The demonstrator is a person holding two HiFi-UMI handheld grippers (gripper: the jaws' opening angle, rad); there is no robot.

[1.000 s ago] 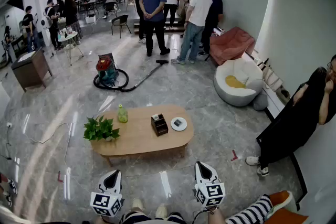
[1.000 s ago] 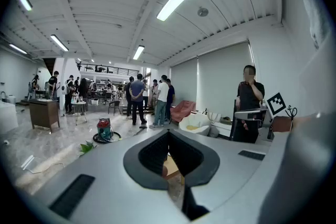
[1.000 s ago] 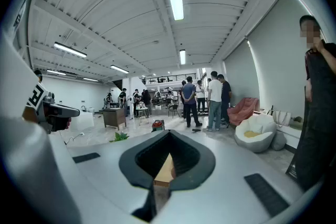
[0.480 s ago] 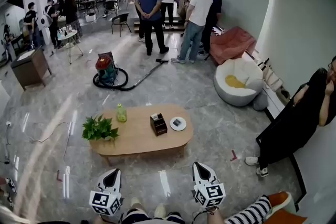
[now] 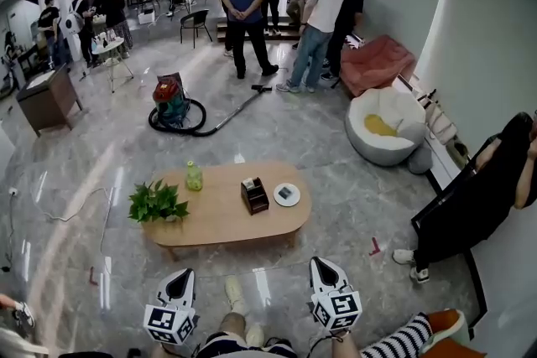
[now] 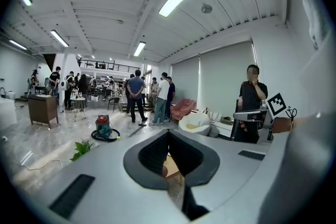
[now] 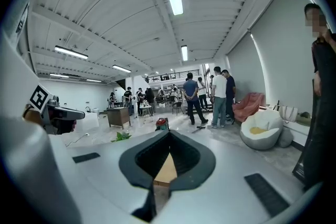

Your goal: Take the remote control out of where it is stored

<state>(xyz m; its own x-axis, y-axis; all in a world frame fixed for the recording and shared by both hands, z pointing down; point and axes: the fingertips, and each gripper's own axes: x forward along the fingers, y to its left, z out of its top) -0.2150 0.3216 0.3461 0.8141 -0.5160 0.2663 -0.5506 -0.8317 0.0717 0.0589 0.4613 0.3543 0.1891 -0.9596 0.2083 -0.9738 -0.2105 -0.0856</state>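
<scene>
A dark brown storage box [image 5: 254, 196] with something pale showing at its top stands on the oval wooden coffee table [image 5: 220, 222]. I cannot make out the remote control itself from this distance. My left gripper [image 5: 179, 281] and right gripper [image 5: 324, 267] hang low at the bottom of the head view, well short of the table, both pointing towards it. Both are shut with nothing between the jaws. A strip of the table shows through the jaw window of the left gripper [image 6: 169, 134] and of the right gripper [image 7: 169, 134].
On the table also stand a potted plant [image 5: 157, 204], a green bottle [image 5: 194, 177] and a white round dish [image 5: 286, 195]. Beyond it lie a red vacuum cleaner [image 5: 171, 106] with its hose, a white beanbag [image 5: 383, 127] and a group of people [image 5: 289, 4]. A person in black [image 5: 478, 197] stands at the right.
The view has shifted forward a little and a foot has stepped out below. Both grippers keep their place and stay shut.
</scene>
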